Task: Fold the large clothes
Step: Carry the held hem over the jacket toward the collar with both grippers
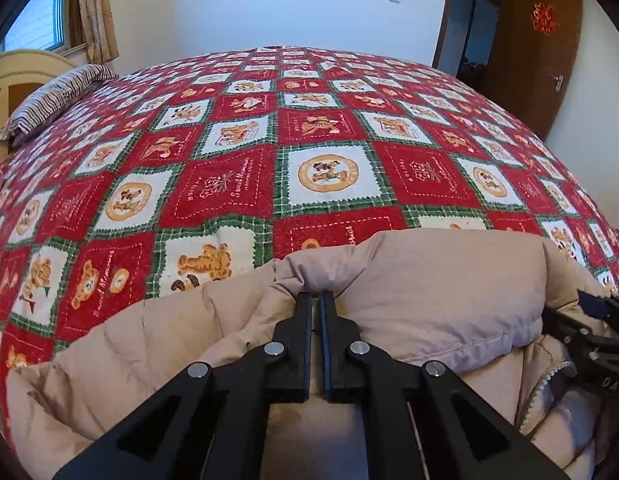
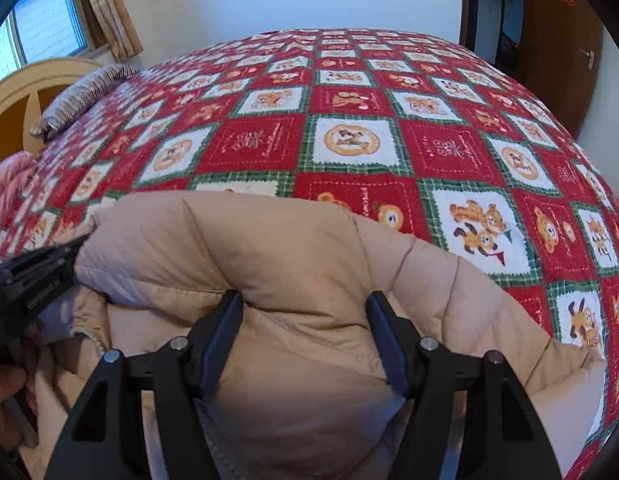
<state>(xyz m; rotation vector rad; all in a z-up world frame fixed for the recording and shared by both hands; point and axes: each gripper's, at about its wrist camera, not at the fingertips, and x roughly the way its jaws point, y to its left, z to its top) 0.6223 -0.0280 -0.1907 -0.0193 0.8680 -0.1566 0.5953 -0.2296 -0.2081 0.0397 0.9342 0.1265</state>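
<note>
Beige puffy jacket (image 1: 429,288) bunched at near edge of bed (image 1: 309,120). Left hand-held gripper (image 1: 315,300) pinches its fold; right hand-held gripper (image 2: 305,304) wide, probably just straddling fabric.

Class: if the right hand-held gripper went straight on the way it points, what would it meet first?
The right hand-held gripper would probably push straight into the beige puffer jacket bulging between its open fingers; the bedspread lies beyond.

Soft, even daylight enters from the window (image 1: 37,28) at upper left (no harsh shadows or glare); fisheye bending curves the bed (image 1: 309,128), and corners vignette black.
</note>
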